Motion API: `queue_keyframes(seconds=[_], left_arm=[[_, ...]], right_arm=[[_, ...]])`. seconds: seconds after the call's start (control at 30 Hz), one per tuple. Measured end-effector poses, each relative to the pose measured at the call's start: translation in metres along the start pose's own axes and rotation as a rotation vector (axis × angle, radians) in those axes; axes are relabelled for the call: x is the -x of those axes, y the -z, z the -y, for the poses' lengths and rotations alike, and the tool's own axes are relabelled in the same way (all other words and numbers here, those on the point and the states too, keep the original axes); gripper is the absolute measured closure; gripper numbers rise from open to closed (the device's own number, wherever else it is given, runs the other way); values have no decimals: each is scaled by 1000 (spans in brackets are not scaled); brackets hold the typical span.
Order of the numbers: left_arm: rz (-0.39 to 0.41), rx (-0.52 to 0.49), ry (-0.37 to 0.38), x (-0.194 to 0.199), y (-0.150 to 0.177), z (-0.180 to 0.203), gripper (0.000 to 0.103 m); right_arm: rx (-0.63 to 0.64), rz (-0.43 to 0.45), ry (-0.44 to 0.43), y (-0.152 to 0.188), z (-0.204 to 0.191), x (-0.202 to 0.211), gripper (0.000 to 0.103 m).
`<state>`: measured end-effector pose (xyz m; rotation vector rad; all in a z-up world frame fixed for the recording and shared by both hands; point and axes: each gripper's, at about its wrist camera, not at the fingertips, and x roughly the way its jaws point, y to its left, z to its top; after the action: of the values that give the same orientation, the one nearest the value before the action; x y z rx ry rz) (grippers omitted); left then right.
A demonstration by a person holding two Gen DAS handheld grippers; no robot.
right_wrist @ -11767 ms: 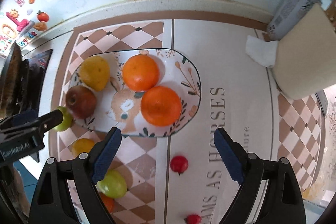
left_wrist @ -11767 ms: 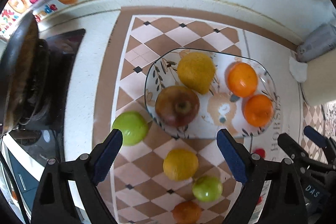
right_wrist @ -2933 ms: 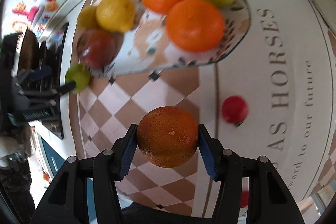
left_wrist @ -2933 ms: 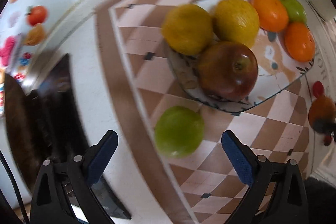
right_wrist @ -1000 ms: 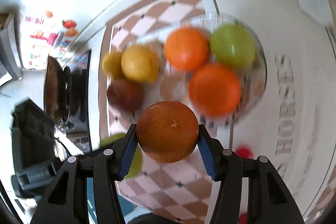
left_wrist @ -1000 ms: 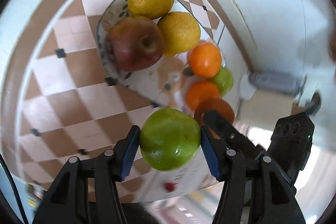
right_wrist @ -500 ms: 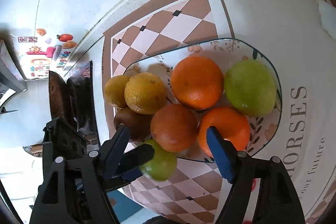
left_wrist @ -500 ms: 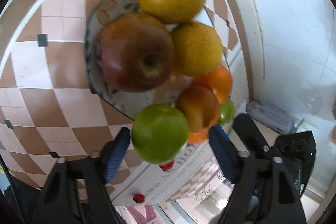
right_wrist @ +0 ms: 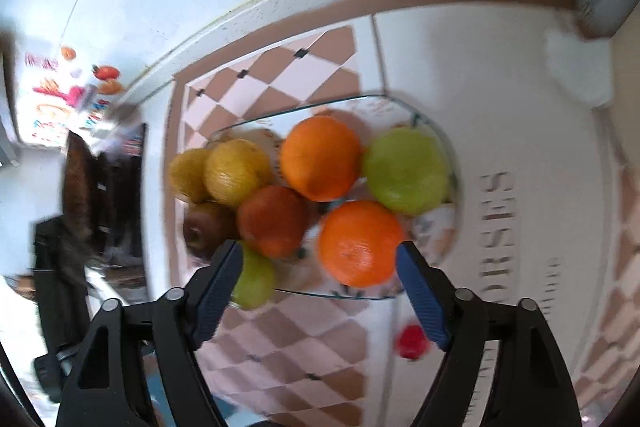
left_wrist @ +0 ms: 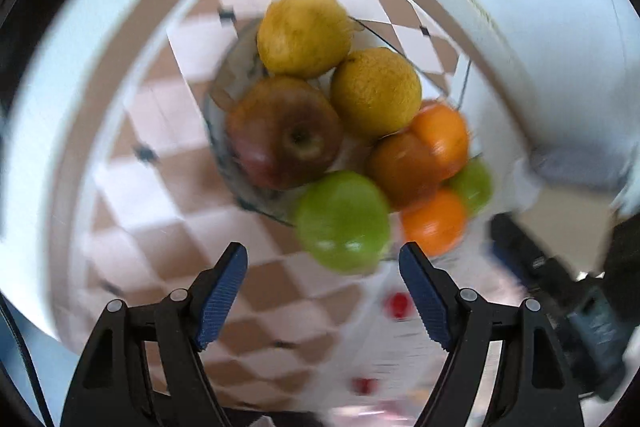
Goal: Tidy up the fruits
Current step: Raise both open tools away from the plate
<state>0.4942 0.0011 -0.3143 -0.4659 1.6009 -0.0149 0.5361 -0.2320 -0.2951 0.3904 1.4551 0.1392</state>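
A patterned glass plate [right_wrist: 332,294] [left_wrist: 256,209] on the checkered counter is piled with fruit: two yellow lemons [left_wrist: 304,35], a red apple [left_wrist: 286,143], two bright oranges [right_wrist: 320,157], a green apple [right_wrist: 406,171], a dark orange [right_wrist: 272,221] and a large green apple [left_wrist: 344,221] at the near rim. My left gripper [left_wrist: 322,267] hangs open just short of that large green apple, with its pads off the fruit. My right gripper [right_wrist: 318,259] is over the plate's near edge. Its jaws are opening and hold nothing.
Small red cherry tomatoes [right_wrist: 412,341] [left_wrist: 398,305] lie on the counter in front of the plate. A black stove [right_wrist: 104,179] stands at the left, with the tiled wall behind. A grey packet [right_wrist: 600,7] and white paper are at the far right.
Both grippers were shut on fruit a second ago. The green apple and the dark orange now rest on the plate, and both pairs of jaws have spread and drawn back.
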Motion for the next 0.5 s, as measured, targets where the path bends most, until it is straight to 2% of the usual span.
queue_keyframes(seconds=[0.1, 0.17, 0.27, 0.37, 0.5], left_arm=[[66, -127, -147, 4, 8, 8, 26], [100, -184, -230, 4, 12, 13, 26], [138, -235, -296, 8, 19, 13, 26], [172, -271, -328, 14, 26, 15, 22], [234, -306, -329, 29, 40, 16, 22]], right_arm=[[60, 39, 123, 15, -4, 7, 12], [78, 51, 162, 25, -4, 8, 12], [102, 74, 215, 41, -6, 11, 12], [110, 96, 232, 54, -4, 18, 12], [113, 132, 245, 74, -5, 32, 12]])
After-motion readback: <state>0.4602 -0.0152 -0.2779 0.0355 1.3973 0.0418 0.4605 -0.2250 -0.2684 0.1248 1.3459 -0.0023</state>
